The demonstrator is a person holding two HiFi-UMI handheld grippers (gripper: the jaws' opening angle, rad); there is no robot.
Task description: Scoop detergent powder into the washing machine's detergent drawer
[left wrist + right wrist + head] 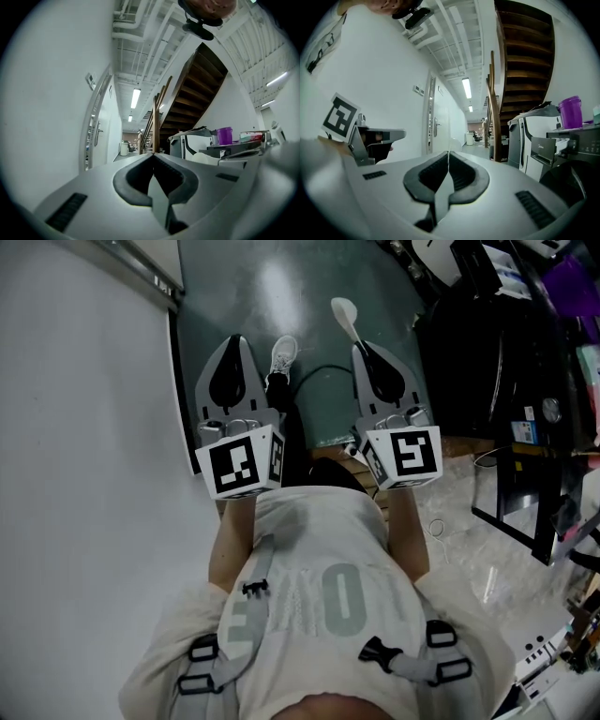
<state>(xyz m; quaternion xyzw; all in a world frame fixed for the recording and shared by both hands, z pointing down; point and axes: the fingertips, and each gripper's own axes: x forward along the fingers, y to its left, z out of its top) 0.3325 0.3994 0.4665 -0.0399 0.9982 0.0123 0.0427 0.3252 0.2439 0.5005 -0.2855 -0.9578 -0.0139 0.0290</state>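
Note:
In the head view my right gripper (365, 351) is shut on the handle of a white scoop (344, 315), whose bowl sticks out ahead over the green floor. The right gripper view shows the gripper (448, 154) with that scoop (452, 140) edge-on past the closed jaws. My left gripper (234, 341) is shut with nothing in it, level with the right one; its jaws meet in the left gripper view (153, 155). A white washing machine (534, 140) stands ahead on the right, also seen in the left gripper view (187, 143). No detergent powder shows.
A white wall (84, 427) runs along the left with a door (433, 126). Dark appliances (487, 352) line the right, one carrying a purple tub (572, 112). A wooden staircase (520, 56) rises ahead. The person's shoe (283, 354) shows between the grippers.

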